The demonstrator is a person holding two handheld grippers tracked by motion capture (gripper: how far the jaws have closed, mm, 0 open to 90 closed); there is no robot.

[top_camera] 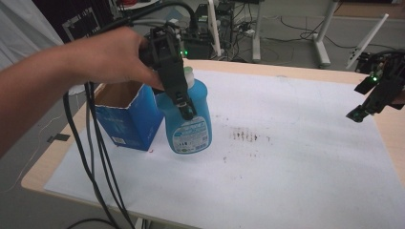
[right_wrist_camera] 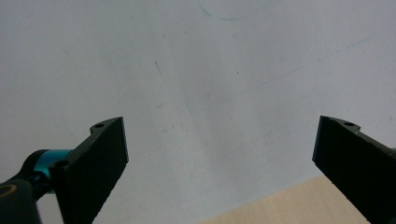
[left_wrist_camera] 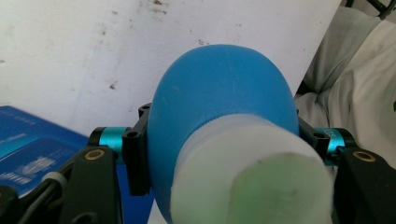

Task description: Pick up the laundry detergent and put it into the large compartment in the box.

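Observation:
A blue detergent bottle (top_camera: 191, 126) with a pale cap and a printed label is upright near the left of the white sheet. My left gripper (top_camera: 185, 107) comes down from above and is shut on its upper body, one black jaw lying across the front. In the left gripper view the bottle's blue shoulder (left_wrist_camera: 224, 93) and white cap (left_wrist_camera: 252, 177) sit squeezed between both jaws (left_wrist_camera: 224, 140). Whether its base touches the sheet I cannot tell. My right gripper (top_camera: 365, 109) hovers at the far right edge, open, with nothing between its fingers (right_wrist_camera: 219, 158).
An open-topped blue carton (top_camera: 129, 114) stands just left of the bottle, almost touching it. A white sheet (top_camera: 286, 167) with dark smudges covers the wooden table (top_camera: 391, 129). Black cables (top_camera: 95, 157) hang off the left gripper over the table's front-left corner.

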